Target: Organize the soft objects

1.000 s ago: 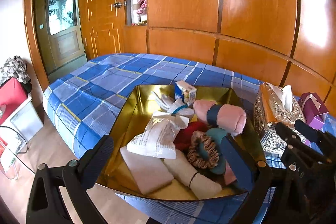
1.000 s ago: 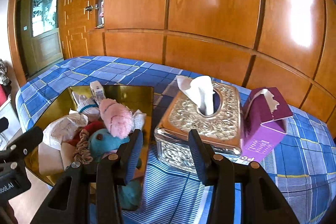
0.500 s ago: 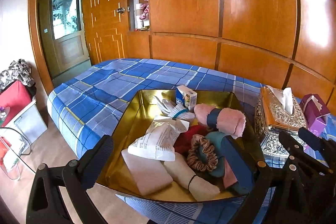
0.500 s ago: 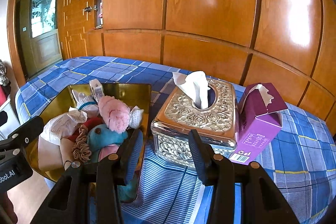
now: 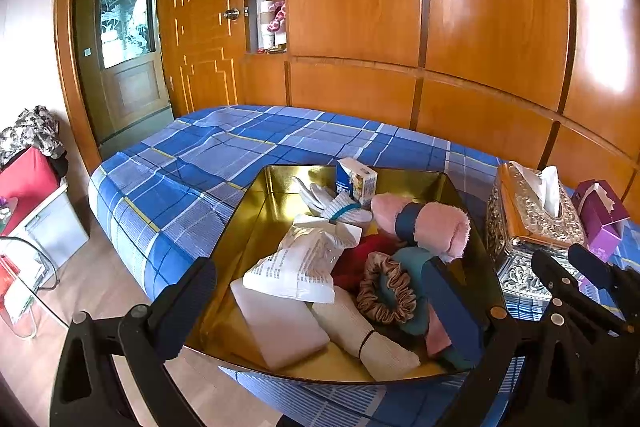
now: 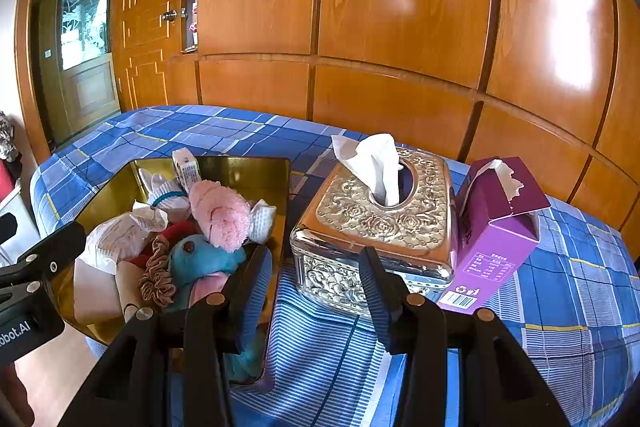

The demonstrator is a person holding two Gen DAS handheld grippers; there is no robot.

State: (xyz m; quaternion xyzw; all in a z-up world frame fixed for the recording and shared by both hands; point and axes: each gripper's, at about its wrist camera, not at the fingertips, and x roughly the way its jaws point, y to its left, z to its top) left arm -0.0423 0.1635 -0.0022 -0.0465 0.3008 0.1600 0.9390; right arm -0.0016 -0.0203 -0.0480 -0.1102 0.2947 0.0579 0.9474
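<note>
A gold tray (image 5: 256, 223) (image 6: 256, 171) sits on the blue plaid bed. It holds a rolled pink towel (image 5: 436, 227) (image 6: 220, 215), a brown scrunchie (image 5: 384, 291) (image 6: 156, 275), a teal plush (image 6: 204, 259), a white packet (image 5: 300, 263), white gloves (image 5: 336, 203), a cream sock roll (image 5: 360, 331), a pale pad (image 5: 280, 323) and a small carton (image 5: 356, 181). My left gripper (image 5: 316, 301) is open and empty, its fingers straddling the tray's near edge. My right gripper (image 6: 312, 287) is open and empty, in front of the tissue box.
An ornate silver tissue box (image 6: 376, 223) (image 5: 528, 227) and a purple carton (image 6: 496, 239) (image 5: 600, 223) stand right of the tray. Wooden panelling rises behind the bed. A door (image 5: 128, 55) and a red bag (image 5: 24, 183) are at the left.
Both grippers have drawn back slightly and tilted, so the tray and tissue box sit a little lower and farther in view. Neither gripper has changed its opening.
</note>
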